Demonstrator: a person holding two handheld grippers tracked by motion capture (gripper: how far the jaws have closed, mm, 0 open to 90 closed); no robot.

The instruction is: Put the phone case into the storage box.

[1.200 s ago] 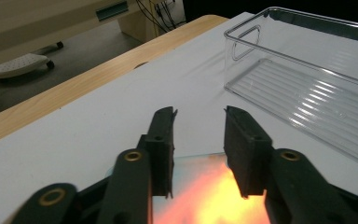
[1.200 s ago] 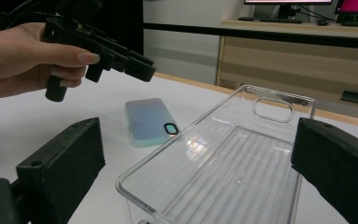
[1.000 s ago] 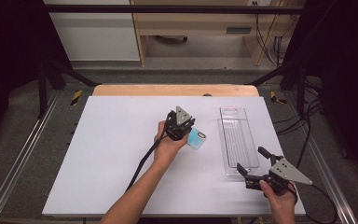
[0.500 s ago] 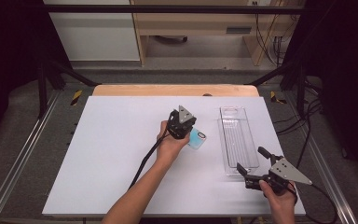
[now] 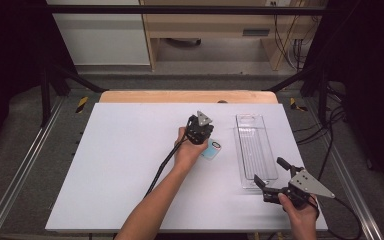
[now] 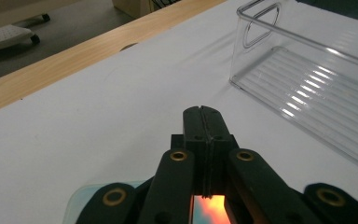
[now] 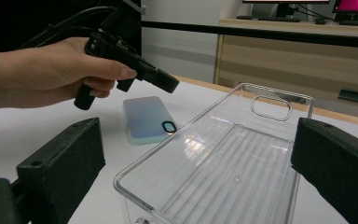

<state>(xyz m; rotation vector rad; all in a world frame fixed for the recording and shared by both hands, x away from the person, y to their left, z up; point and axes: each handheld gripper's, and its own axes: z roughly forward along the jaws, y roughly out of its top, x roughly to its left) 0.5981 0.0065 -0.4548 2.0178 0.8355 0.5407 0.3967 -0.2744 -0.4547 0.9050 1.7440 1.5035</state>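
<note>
Left tongs [image 5: 201,131] hover low over the near end of the phone [image 5: 211,149], jaws pressed fully together with nothing between them; in the left gripper view the closed tips sit just above the phone's pale edge, and a lit orange patch shows beneath them. In the right gripper view the closed tips are clear of the phone's back and not gripping it, so the likely purpose is to nudge or slide the flat phone with the closed tips, since it lies too flush on the table [image 5: 120,165] to pinch outright. One phone, face down, light blue back with camera ring toward the tray, lying on the white table just left of the clear tray [image 5: 254,150], near but not touching it as far as can be told. Right tongs [image 5: 275,179] wait at the near end of the tray, jaws spread wide and empty, one on either side of the tray's short wall in the right gripper view, probably placed to steady the tray or receive the phone. Count: one phone, one clear tray with ribbed floor and cut-out handle, two tongs, two hands.
</note>
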